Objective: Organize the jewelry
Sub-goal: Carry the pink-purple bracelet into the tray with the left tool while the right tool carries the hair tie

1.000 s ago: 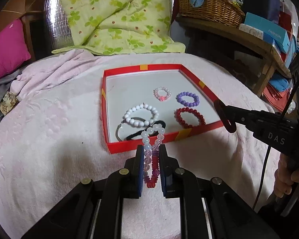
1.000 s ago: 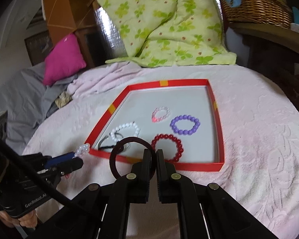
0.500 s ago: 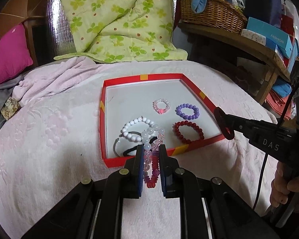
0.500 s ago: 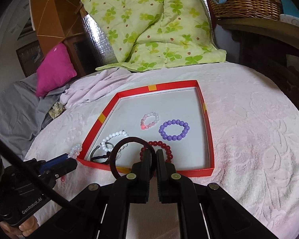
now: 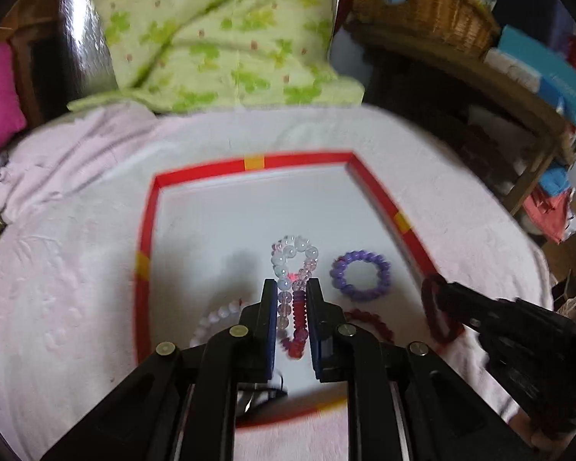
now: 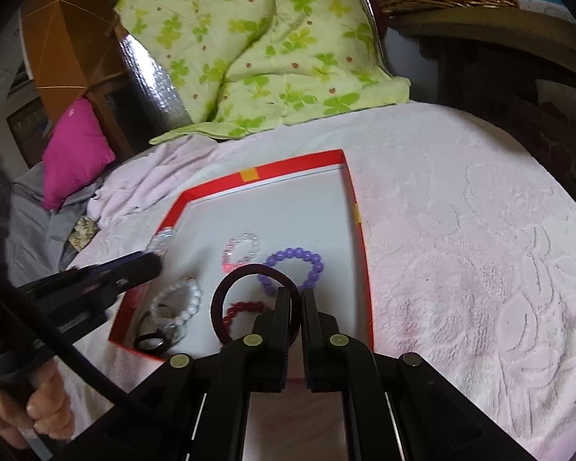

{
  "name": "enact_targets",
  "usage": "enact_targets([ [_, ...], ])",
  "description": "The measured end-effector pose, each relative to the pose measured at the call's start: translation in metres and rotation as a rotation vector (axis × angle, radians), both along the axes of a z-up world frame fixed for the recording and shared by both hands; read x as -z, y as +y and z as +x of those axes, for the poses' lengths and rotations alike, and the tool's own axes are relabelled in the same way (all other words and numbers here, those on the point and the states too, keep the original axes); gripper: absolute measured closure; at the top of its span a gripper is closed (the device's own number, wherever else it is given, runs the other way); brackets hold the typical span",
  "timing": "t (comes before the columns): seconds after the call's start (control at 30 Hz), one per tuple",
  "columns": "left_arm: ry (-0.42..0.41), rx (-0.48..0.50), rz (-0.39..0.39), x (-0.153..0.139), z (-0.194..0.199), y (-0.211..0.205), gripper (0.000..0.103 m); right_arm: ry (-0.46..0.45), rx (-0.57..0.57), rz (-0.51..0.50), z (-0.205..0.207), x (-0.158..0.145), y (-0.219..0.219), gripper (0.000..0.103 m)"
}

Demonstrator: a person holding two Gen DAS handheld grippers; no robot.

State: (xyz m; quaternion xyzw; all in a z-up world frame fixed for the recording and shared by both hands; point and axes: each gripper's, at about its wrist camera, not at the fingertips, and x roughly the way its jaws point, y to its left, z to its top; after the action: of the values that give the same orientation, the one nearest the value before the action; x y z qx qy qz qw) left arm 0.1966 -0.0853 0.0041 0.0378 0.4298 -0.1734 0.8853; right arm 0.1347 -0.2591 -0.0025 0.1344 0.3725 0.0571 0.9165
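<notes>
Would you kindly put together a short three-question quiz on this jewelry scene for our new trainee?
1. True or false: the left claw is shut on a beaded bracelet.
2. Multiple choice: the right claw grips A) the purple bracelet, B) a dark hair band, C) nothing.
3. Fill in: the purple bracelet lies inside the red-rimmed ____.

Key: 1 true; 2 B; 3 tray.
</notes>
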Motion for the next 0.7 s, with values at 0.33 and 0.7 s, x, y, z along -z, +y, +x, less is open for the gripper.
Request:
enact_targets([
  [0.33, -0.045, -0.044, 0.035, -0.007, -0.039, 0.019, 0.033, 0.026, 0.037, 0.046, 0.005, -0.003, -0.01, 0.079],
  [0.7, -0.263, -0.216, 0.073, -0.06, -0.129, 0.078, 0.021, -0.208, 0.041, -0.06, -0.066, -0.049, 0.036, 0.044],
])
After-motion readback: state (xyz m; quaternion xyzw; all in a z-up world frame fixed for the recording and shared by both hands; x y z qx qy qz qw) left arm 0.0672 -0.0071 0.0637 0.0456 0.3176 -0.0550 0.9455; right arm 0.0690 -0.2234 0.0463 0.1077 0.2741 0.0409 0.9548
